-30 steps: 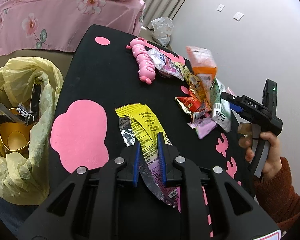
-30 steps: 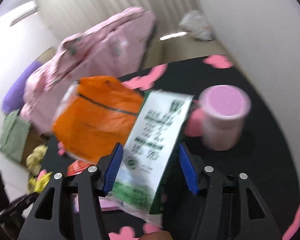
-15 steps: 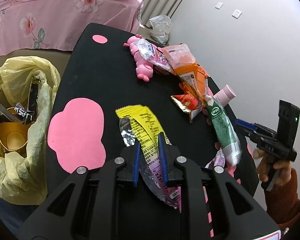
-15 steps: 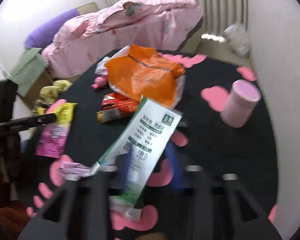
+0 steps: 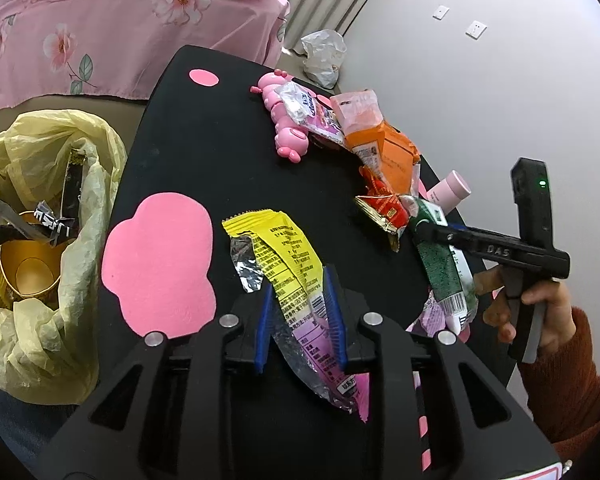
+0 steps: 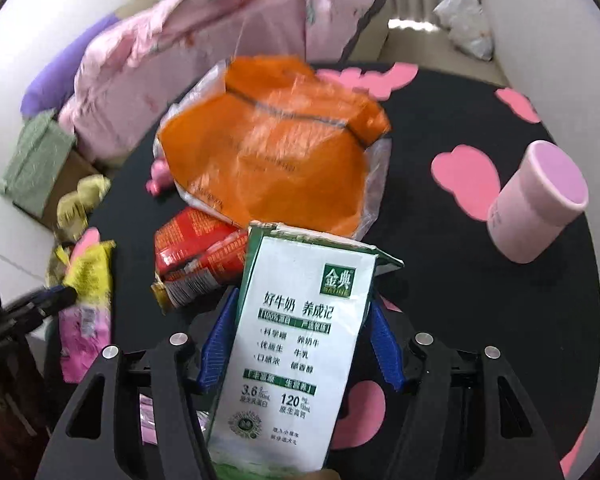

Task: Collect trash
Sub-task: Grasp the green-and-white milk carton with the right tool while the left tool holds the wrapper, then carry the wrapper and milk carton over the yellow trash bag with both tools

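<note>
Trash spread over a black worktop [image 5: 204, 160] with pink patches. Carton [image 6: 300, 344], white and green with printed text, sits flattened between the blue pads of the right gripper [image 6: 300, 344]; pads [image 6: 216, 344] stand at its two edges, whether they press or only flank it I cannot tell. In the left view the same carton [image 5: 440, 268] hangs under the right gripper [image 5: 424, 232], low over the worktop's right side (a hand in a rust sleeve holds the handle).

Yellow wrapper [image 5: 288, 264], torn, foil showing, pink at its near end, lies flat on the worktop. Left gripper [image 5: 300, 320] is over it, pads [image 5: 262, 328] narrowly apart, one on each side of the wrapper; contact unclear. From the right view the wrapper [image 6: 88, 292] is at far left.

Just beyond the carton: red wrapper [image 6: 196, 256], crumpled, touching the orange bag [image 6: 276, 148], which is the largest piece and lies partly over it. Left view shows the red wrapper [image 5: 384, 208] and orange bag [image 5: 380, 148] in a row running back to a clear-and-pink packet [image 5: 308, 116] lying against a pink toy [image 5: 280, 120].

Pink cup [image 6: 536, 200] on its side, right of the bag and apart from it.

Yellow bin bag [image 5: 48, 248] stands open off the worktop's left edge, holding a gold cup [image 5: 28, 268] and dark wrappers. Bed [image 5: 140, 20] with pink floral cover behind; white bag [image 5: 324, 56] on the floor by the wall.
</note>
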The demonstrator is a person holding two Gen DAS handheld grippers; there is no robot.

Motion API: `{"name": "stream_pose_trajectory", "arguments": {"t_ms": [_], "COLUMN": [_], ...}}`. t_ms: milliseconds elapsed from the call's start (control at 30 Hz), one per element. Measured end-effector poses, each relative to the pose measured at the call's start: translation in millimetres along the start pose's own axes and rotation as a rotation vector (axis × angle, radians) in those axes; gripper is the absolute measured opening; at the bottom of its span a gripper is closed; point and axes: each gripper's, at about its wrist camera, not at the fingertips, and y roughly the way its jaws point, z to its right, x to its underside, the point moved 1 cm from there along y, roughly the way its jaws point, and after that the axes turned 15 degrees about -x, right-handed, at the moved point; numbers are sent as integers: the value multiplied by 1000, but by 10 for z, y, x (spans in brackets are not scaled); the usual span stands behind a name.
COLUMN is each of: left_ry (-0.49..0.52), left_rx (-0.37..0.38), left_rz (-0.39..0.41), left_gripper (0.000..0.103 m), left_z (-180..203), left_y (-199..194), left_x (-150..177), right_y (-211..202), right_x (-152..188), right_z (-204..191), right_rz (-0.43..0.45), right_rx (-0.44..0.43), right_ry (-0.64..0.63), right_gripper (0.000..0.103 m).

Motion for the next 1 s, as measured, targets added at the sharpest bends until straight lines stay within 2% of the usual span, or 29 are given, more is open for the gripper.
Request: {"name": "stream_pose_trajectory", "arguments": {"t_ms": [67, 233, 400, 600, 633, 667, 767, 867, 1000], "left_ry": [-2, -11, -15, 19, 29, 34, 40, 42, 34], "left_rx": [-4, -24, -83, -149, -153, -148, -134, -125, -176], "left_rz": [2, -3, 6, -6, -1, 3, 35, 102, 257], "left_gripper": [24, 27, 27, 26, 18, 17, 9, 6, 6], "left_z": [-15, -74, -96, -31, -17, -8, 10, -8, -165], "left_y": [-11, -9, 12, 89, 88, 83, 15, -166, -592], "left_x": [2, 2, -67, -76, -69, -65, -70, -105, -200], "right_y": [-121, -614, -911, -1011, -1004, -1005, -1022, -1039, -1022], "right_x": [20, 96, 154, 241, 233, 228, 192, 117, -40], "right_z": [-79, -421, -706, -737, -757, -772, -844, -989, -1253], "right_rz": [35, 202, 319, 379, 380, 382, 397, 430, 465], "right_rx": [-11, 16, 80, 30, 26, 17, 0, -24, -73], "right_ry": [-51, -221, -380, -396, -399, -402, -416, -445, -504], "right_gripper": [54, 52, 51, 51, 51, 51, 51, 51, 51]}}
